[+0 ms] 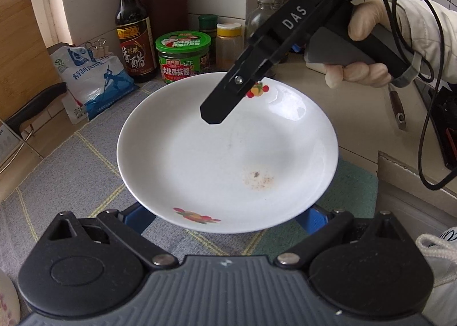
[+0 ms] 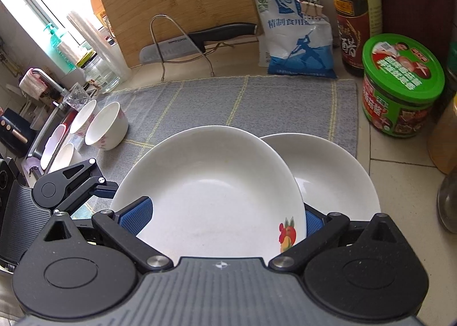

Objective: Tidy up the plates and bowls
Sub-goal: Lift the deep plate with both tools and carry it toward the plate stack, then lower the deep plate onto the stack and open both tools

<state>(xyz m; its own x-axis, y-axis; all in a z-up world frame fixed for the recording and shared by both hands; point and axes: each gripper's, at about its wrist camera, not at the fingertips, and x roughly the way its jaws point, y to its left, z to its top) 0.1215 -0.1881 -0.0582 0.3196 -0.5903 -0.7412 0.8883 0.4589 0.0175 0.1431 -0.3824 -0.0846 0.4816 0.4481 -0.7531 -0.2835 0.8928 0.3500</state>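
A white plate with fruit decals (image 1: pixel 225 151) fills the left wrist view, its near rim lying over my left gripper's blue pads (image 1: pixel 134 219), which stand wide apart below it; I cannot tell if they touch it. My right gripper (image 1: pixel 211 114) reaches over the plate's far rim from the upper right. In the right wrist view that plate (image 2: pixel 211 191) sits tilted between my right gripper's blue pads (image 2: pixel 137 216), over a second white plate (image 2: pixel 331 177) on the grey mat (image 2: pixel 228 100). Several white bowls (image 2: pixel 107 126) stand at the mat's left edge.
A vinegar bottle (image 1: pixel 132 26), green-lidded jar (image 1: pixel 182 54), spice jars (image 1: pixel 228 43) and a salt bag (image 1: pixel 94 80) line the back of the counter. A knife (image 2: pixel 200 40) rests on a wire rack before a bamboo board (image 2: pixel 177 0). The sink area (image 2: pixel 34 103) lies left.
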